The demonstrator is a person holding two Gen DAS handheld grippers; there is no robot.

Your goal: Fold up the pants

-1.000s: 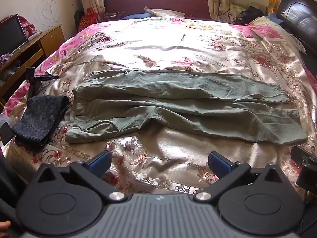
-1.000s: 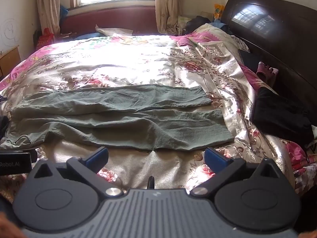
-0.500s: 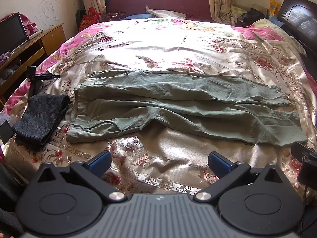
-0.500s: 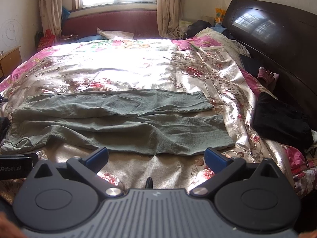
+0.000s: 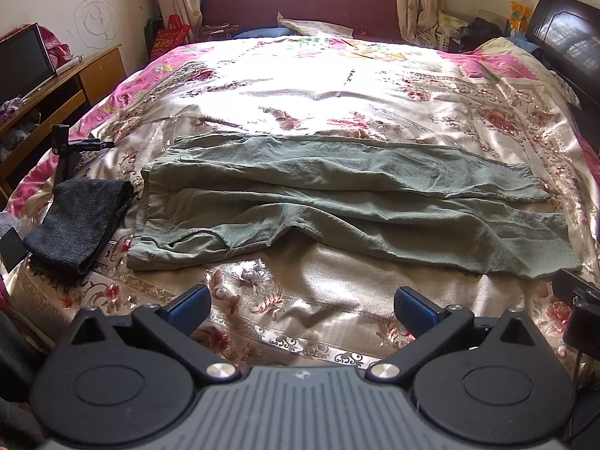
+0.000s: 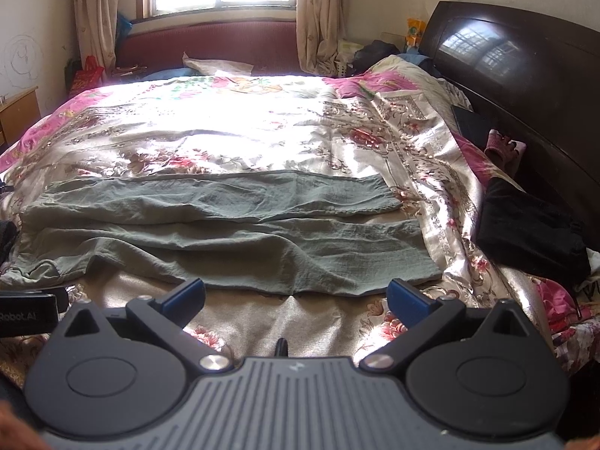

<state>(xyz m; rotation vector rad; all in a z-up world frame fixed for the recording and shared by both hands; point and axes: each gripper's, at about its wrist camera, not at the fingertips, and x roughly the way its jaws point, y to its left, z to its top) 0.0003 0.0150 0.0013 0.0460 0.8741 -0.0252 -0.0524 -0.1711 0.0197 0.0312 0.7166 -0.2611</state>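
Observation:
Grey-green pants lie flat across the floral bedspread, waist to the left, both legs running right, one leg partly over the other. The right wrist view shows the same pants with the leg hems at the right. My left gripper hovers open over the bedspread just in front of the pants' near edge, nothing between its blue-tipped fingers. My right gripper is open too, close to the near leg's edge toward the hem end, holding nothing.
A folded dark grey garment lies left of the waist beside a small black stand. A black garment sits at the bed's right by the dark headboard. A wooden desk stands far left.
Both grippers have moved slightly forward and tilted up a little, so the pants sit somewhat lower and closer in both views. The pants have not moved. Both grippers stayed open.

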